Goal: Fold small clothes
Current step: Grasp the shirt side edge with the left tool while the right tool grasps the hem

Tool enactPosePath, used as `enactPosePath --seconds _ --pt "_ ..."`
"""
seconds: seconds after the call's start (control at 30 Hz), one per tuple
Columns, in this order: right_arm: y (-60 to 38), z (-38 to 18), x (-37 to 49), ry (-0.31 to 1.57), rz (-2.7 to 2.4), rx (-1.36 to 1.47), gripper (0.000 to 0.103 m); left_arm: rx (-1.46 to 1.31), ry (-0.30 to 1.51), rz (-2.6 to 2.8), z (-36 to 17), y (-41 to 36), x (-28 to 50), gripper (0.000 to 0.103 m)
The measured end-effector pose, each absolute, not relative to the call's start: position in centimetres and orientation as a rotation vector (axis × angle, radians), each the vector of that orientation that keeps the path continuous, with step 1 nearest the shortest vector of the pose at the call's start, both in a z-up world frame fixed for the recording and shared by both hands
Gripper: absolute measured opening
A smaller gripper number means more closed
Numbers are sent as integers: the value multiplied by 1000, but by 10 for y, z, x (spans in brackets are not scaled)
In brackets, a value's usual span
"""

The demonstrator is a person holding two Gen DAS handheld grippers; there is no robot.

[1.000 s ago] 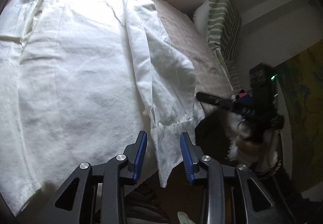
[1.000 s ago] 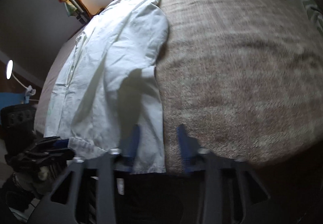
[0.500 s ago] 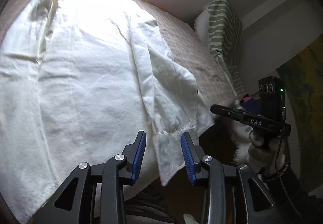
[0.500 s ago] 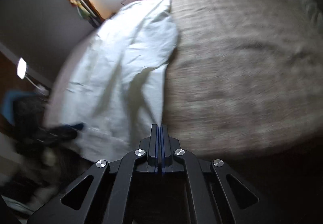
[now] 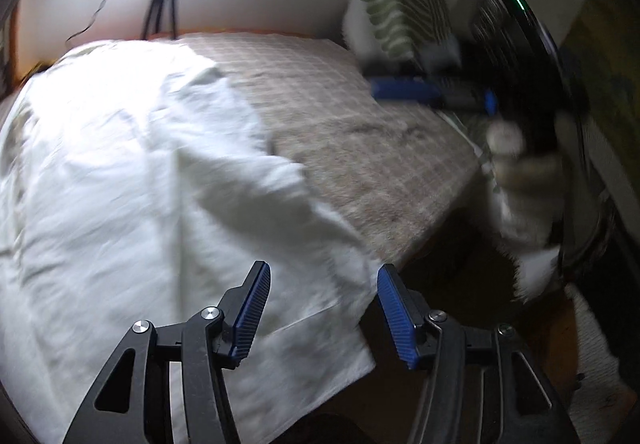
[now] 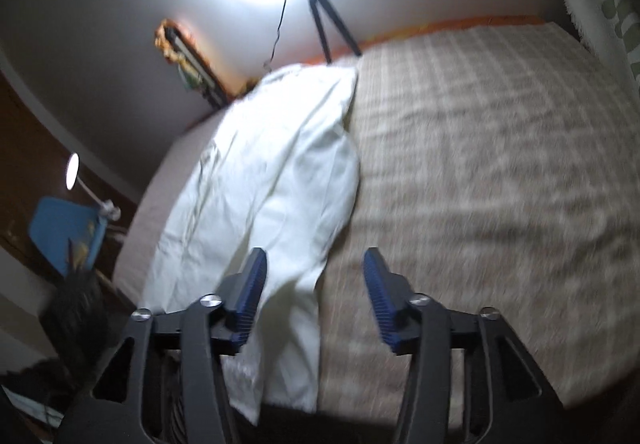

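1. A white long-sleeved cotton shirt (image 5: 120,172) is spread flat on the bed's beige checked blanket (image 5: 352,124), its cuff at the near edge.
2. The left gripper (image 5: 322,308) is held above that cuff, fingers just opened and spread, nothing pinched.
3. The right gripper (image 6: 312,292) is likewise spread, just opened, empty.

The white shirt (image 5: 120,204) is thin, creased matt cloth. The bed (image 6: 480,164) carries a rough checked woven cover, perhaps slightly fuzzy, though blur hides the weave. Both tongs (image 5: 320,308) (image 6: 314,296) are matt black plastic with ribbed blue pads (image 5: 250,312) and shiny metal screws.
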State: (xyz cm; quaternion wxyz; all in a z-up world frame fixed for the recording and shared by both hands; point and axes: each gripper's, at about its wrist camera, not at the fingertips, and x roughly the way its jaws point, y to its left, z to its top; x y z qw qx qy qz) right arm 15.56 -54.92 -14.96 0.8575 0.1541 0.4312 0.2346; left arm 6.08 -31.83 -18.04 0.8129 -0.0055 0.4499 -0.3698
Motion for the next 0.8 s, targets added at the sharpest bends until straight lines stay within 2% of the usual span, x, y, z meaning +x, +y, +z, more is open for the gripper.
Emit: enactPosePath --seconds 0.13,0.3,0.4,0.43,0.47,0.5,0.57,0.8 --pt "-562 -151 181 910 533 390 59 122 938 -816 -191 -360 49 57" --pt "-565 -167 212 940 540 408 59 345 915 -766 -214 -393 35 58" --pt "-559 -181 233 964 544 414 59 385 872 -760 -217 -395 31 57" --pt "-557 -185 238 974 545 409 59 371 872 -761 -217 -393 32 50" --pt "-553 -190 244 984 545 402 59 347 873 -754 -217 -390 36 36" --pt "-547 -195 251 995 545 395 59 312 877 -749 -216 -385 40 31" --pt "-537 -204 264 1012 548 389 59 234 900 -745 -216 -373 51 7" --pt "-503 -224 297 1033 556 373 59 -105 952 -750 -208 -316 67 3"
